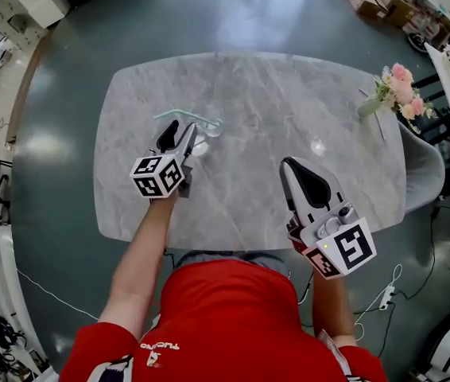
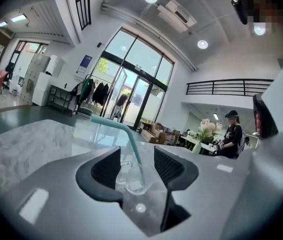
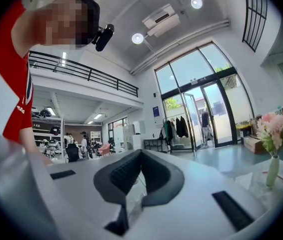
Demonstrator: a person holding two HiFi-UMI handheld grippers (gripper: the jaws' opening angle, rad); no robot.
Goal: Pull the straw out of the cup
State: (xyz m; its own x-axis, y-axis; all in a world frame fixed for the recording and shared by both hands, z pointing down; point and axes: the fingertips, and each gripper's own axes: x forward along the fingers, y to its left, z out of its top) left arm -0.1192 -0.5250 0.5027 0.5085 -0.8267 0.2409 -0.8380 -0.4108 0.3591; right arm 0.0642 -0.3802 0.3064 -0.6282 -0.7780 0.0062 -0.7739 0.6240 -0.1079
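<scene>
Step in hand: approach to the straw, not yet grasped

Left gripper (image 2: 137, 166) released, jaws wide apart, nothing pressed between the pads. Through the gap its own view shows the clear cup (image 2: 131, 180) standing on the bench (image 1: 289, 102) just beyond the tips, not yet between them.

Straw (image 2: 125, 134), teal: lower stem rises near upright from the cup, then bends and runs toward the upper left of the frame.

Head view: cup left of centre, just up and right of the left gripper tips. The bent arm of the straw lies across toward the left, above those tips.

Right gripper (image 1: 290, 165) clenched on nothing at lower right, well apart from the cup. Left hand clearly nearer.

Judgement: take the upright stem above the rim and pull along its axis, upward. The cup is unheld and may tip or lift with the straw
</scene>
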